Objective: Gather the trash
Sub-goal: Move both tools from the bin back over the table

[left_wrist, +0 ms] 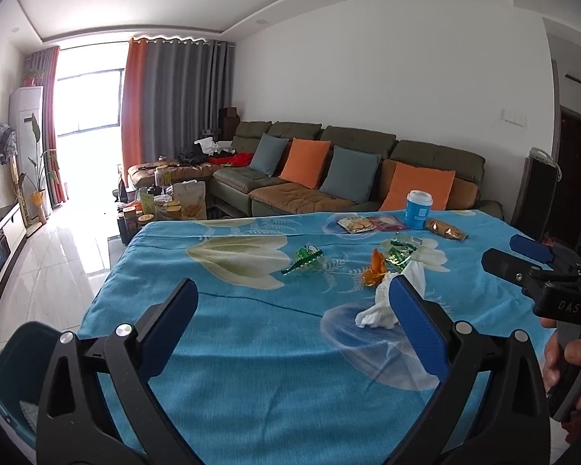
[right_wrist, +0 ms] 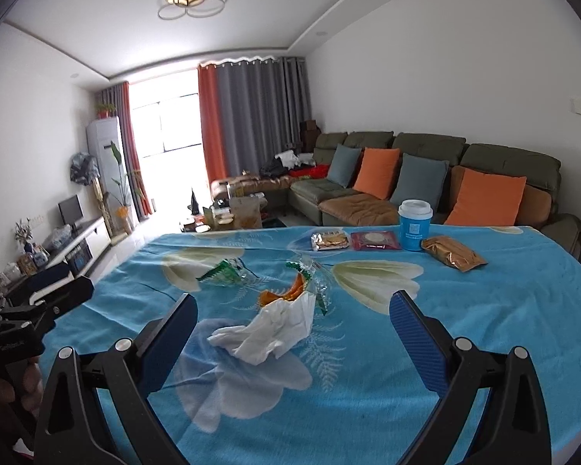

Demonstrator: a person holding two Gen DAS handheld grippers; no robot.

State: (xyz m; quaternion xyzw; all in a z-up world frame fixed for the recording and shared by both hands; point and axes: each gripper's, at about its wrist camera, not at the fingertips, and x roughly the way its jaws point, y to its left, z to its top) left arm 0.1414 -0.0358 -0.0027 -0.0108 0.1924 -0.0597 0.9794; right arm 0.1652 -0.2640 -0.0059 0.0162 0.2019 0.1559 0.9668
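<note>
One crumpled white tissue (right_wrist: pixel 269 331) lies by torn, crinkled wrappers (right_wrist: pixel 228 273).

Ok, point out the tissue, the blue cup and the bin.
tissue (right_wrist: pixel 269 331), right wrist view, middle of the crumpled white wad.
blue cup (right_wrist: pixel 414 230), right wrist view, blue body below the white lid.
bin (left_wrist: pixel 9 368), left wrist view, teal wall.

Both tongs (left_wrist: pixel 294 288) (right_wrist: pixel 293 302) gape (empty).
</note>
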